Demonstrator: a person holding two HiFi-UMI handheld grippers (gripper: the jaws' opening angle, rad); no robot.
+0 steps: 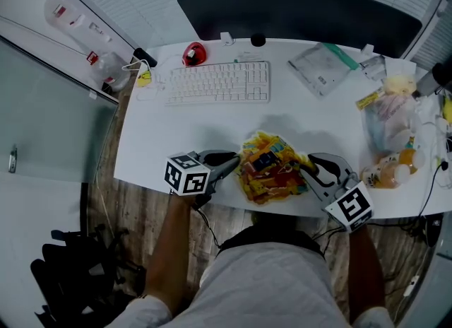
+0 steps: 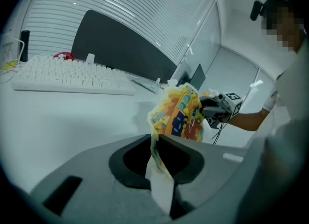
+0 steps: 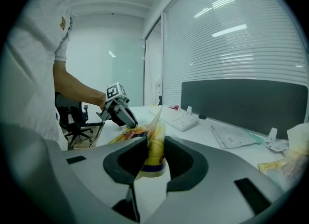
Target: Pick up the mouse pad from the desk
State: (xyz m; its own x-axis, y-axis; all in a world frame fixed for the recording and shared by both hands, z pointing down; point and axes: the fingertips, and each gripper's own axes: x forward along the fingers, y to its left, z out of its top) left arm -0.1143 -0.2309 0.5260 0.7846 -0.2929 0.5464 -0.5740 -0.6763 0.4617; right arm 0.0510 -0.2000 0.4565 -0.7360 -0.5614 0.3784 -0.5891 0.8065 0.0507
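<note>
Near edge of the desk [image 1: 162,136], directly in front of me. The mouse pad [image 1: 267,166], a bright yellow printed one, was caught between both tongs.

- Left gripper [image 1: 227,167]: jaws pinched together on the pad's left edge. Its own view showed the thin edge running up between the pads, with no gap that I could see.
- Right gripper [image 1: 311,167]: jaws clamped on the pad's right edge. They stood a little wider apart, probably because the material there looked folded or bunched.
- Both tongs pointed inward and slightly down, facing each other across the pad. I judged this was to get under a flat, limp sheet from two sides, since one pinch alone would have let it droop.
- The pad had buckled upward in the middle, rumpled rather than flat. I couldn't tell whether its underside was fully clear of the desk.
- The keyboard [image 1: 219,83] was well apart on the far side, and a clear plastic pouch [image 1: 321,68] lay far right. Neither was in the way.

My judgement: the grasp was made, and what remained was lifting the pad clear. The risk was the thin left edge slipping out if the tongs drew apart unevenly.
</note>
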